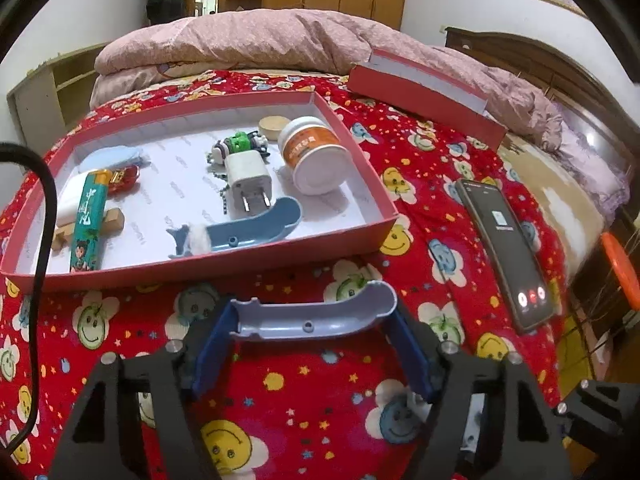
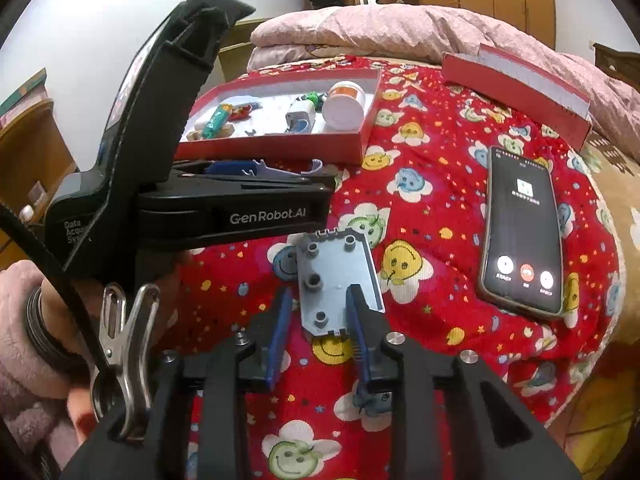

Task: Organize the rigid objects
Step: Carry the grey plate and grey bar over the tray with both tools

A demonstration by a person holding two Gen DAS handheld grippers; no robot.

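The left claw (image 1: 312, 344) held a pale grey plastic shell (image 1: 316, 312) by its two ends, fingers spread wide and pressing inward. The shell hung over the bed (image 1: 280, 400), just short of the near wall of the red box (image 1: 200, 276). Its long axis ran left to right, across the claw and parallel to that near wall, with the curled end pointing right.

Inside the box lay a green tube (image 1: 89, 224) near the left wall, a white plug (image 1: 249, 178) at the middle, a matching blue shell (image 1: 244, 232) by the near wall, and a white jar (image 1: 316, 156) on its side at the right wall.

Further right, the right claw (image 2: 316, 332) gripped a grey-blue plate (image 2: 336, 280) by its right rim only; the left finger stood apart from the plate. The plate's long axis pointed away from the claw, toward the box. A phone (image 2: 524, 232) lay near the right edge of the bed, and the box lid (image 2: 516, 88) rested at the far right.

Risks: the end-to-end grip on the shell was narrow, so a tilt could let it slip out. The one-sided hold on the plate could allow it to pivot and drop. The soft bed could tip the box if its wall were struck.
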